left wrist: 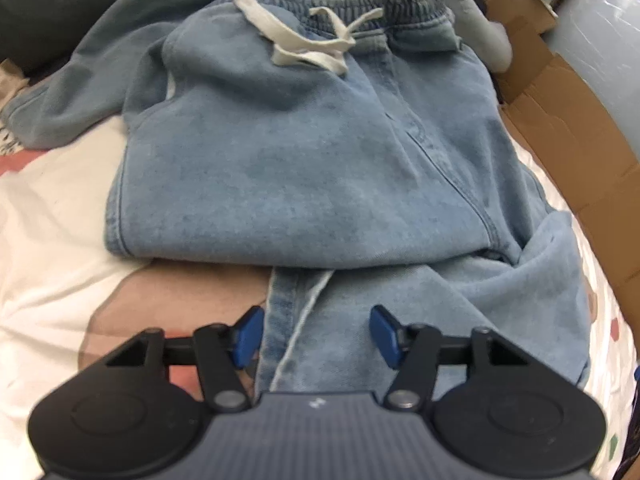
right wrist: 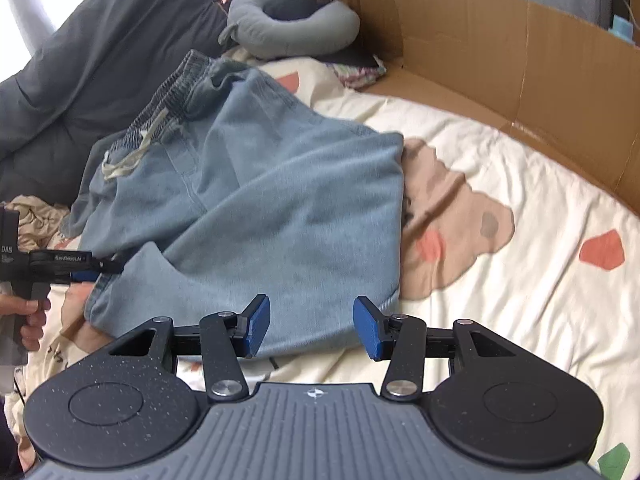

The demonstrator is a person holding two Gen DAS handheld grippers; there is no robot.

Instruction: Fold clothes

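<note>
Light denim drawstring pants point(left wrist: 304, 152) lie on the patterned bedsheet point(right wrist: 500, 184), partly folded: legs doubled up over the upper part, waistband point(left wrist: 352, 4) and white drawstring point(left wrist: 316, 46) at the far side toward the dark duvet point(right wrist: 100, 60), fold line running across the near side. A leg end point(left wrist: 400, 328) sticks out from under the folded stack toward the near edge of the bed. Left gripper point(left wrist: 316, 338) hovers low over that leg end, jaws apart, straddling the seam strip but not clamped on it; my guess is it's lined up to pinch there. Right gripper point(right wrist: 312, 326) sits at the near fold edge of the pants, jaws apart, nothing between the blue pads point(right wrist: 256, 326). In the right wrist view the left gripper shows side-on at the left edge, tip at the denim, a hand point(right wrist: 34, 316) on its handle. Cardboard point(right wrist: 500, 40) walls off the bed's right edge, a grey U-shaped pillow point(right wrist: 292, 20) sits at the far corner. Fold looks halfway: the bundle is compact but lopsided, and the loose leg end keeps it from being a clean rectangle.
</note>
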